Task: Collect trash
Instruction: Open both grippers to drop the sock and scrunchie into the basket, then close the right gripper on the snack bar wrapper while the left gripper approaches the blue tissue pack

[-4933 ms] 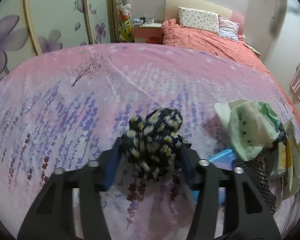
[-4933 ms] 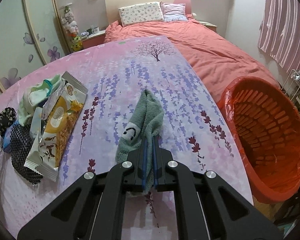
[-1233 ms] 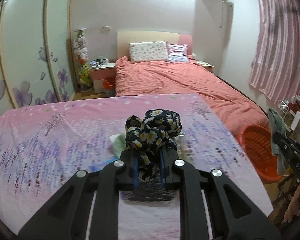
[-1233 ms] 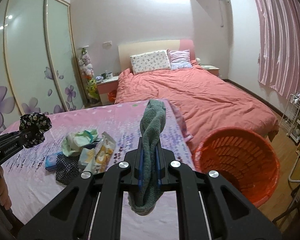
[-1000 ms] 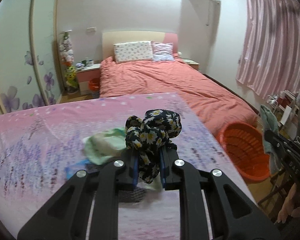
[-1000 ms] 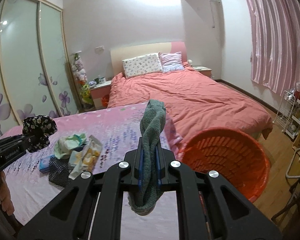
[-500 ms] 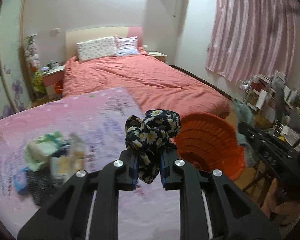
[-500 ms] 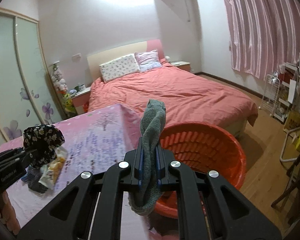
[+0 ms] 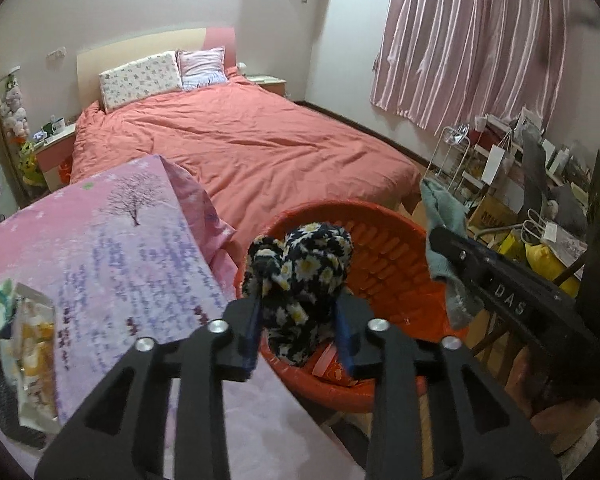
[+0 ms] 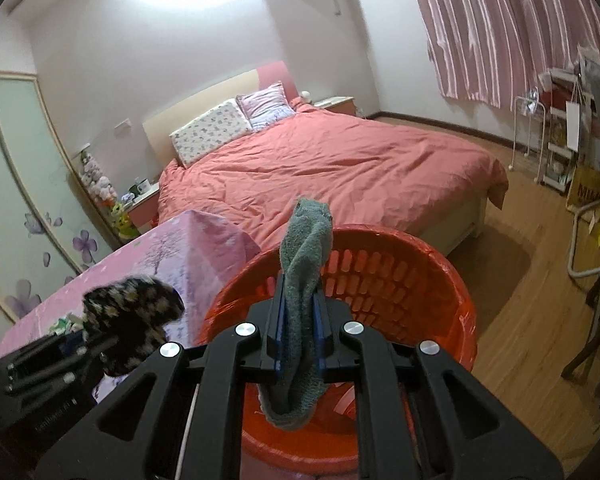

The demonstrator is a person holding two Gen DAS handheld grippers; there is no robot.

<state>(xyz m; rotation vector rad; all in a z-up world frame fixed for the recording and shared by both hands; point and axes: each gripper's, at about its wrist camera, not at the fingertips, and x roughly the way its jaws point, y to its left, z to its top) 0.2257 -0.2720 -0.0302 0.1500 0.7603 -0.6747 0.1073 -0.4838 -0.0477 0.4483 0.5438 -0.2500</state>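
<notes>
The round plastic basket (image 10: 400, 276) is orange-red with slotted walls. The bunched cloth (image 9: 300, 268) is black, printed with white daisies with yellow centres. The terry sock (image 10: 304, 276) is grey-green. The table (image 9: 112, 256) wears a pink cloth with purple lavender sprigs and a dark tree. The bed (image 9: 260, 140) has a coral cover. The curtain (image 9: 480, 40) has pink and white stripes.

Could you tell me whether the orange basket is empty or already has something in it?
Not empty: the orange basket holds some pinkish wrappers at the bottom.
</notes>
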